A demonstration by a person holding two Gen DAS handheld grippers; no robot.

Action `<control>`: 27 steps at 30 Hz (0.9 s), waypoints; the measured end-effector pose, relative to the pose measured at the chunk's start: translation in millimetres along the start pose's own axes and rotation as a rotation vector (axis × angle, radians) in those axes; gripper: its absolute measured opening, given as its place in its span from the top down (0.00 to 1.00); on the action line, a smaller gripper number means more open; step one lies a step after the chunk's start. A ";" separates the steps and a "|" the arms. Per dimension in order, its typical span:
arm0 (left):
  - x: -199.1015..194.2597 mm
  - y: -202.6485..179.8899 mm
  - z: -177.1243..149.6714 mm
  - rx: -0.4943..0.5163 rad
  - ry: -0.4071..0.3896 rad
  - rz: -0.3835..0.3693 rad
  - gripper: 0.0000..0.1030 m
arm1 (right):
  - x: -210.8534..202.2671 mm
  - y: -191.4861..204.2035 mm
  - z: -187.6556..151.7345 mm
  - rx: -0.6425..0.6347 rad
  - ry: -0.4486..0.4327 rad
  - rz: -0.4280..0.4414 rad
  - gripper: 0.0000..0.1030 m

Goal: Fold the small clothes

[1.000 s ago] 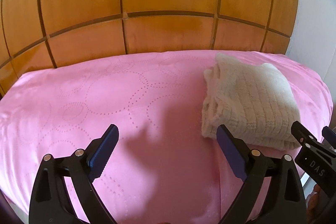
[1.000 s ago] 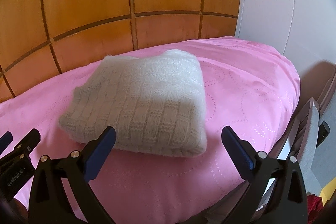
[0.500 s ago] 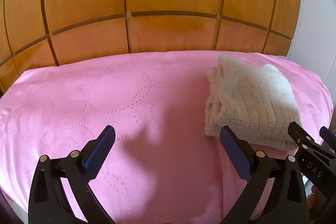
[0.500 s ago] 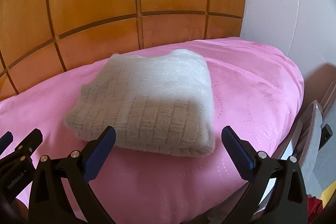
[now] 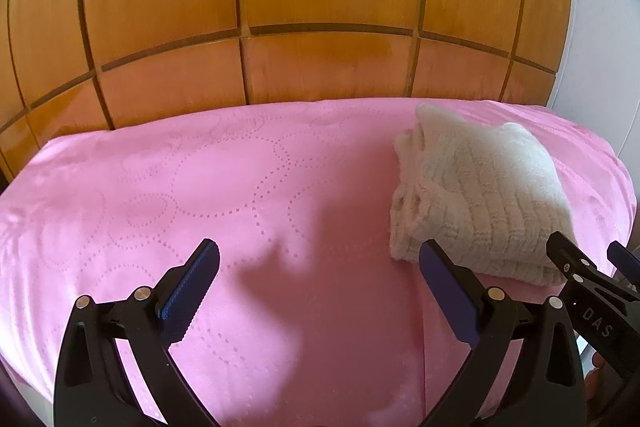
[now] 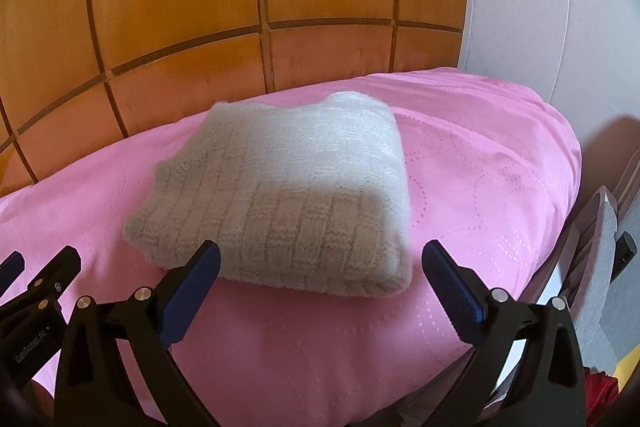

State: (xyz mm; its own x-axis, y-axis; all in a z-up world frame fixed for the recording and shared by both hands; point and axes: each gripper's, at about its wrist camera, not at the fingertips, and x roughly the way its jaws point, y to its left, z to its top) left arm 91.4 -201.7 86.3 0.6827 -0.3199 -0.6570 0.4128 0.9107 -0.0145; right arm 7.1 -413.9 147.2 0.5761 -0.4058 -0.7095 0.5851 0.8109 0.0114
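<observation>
A cream knitted garment [image 5: 480, 199] lies folded into a thick rectangle on the right part of a pink cloth-covered surface [image 5: 200, 187]. It also shows in the right wrist view [image 6: 288, 199], in the middle. My left gripper [image 5: 320, 259] is open and empty, above the pink cloth, left of the garment. My right gripper [image 6: 320, 259] is open and empty, just in front of the garment's near edge, not touching it. The right gripper's tips show at the right edge of the left wrist view [image 5: 588, 267].
A wooden panelled wall [image 5: 320, 7] rises right behind the pink surface. A white wall [image 6: 540, 7] stands at the right. Past the pink surface's right edge are a grey chair-like object [image 6: 600, 227] and something red and yellow [image 6: 600, 387] low down.
Both grippers have drawn back slightly from the garment and stayed open. The folded garment has not moved.
</observation>
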 end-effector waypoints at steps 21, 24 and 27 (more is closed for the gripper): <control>-3.3 2.1 -1.0 -0.009 -0.011 0.002 0.04 | -8.9 7.1 -5.1 -0.016 -0.019 0.001 0.02; -4.6 0.7 -0.8 0.001 -0.016 0.008 0.04 | -10.1 7.9 -5.6 -0.013 -0.018 0.003 0.02; -5.4 1.1 -0.6 -0.001 -0.018 0.006 0.04 | -11.1 8.1 -5.3 -0.013 -0.023 0.002 0.02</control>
State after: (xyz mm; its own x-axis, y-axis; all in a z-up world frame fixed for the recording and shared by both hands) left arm 87.8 -198.8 89.4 0.6961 -0.3188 -0.6433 0.4079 0.9129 -0.0110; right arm 2.4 -400.5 151.5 0.5902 -0.4133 -0.6934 0.5762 0.8173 0.0033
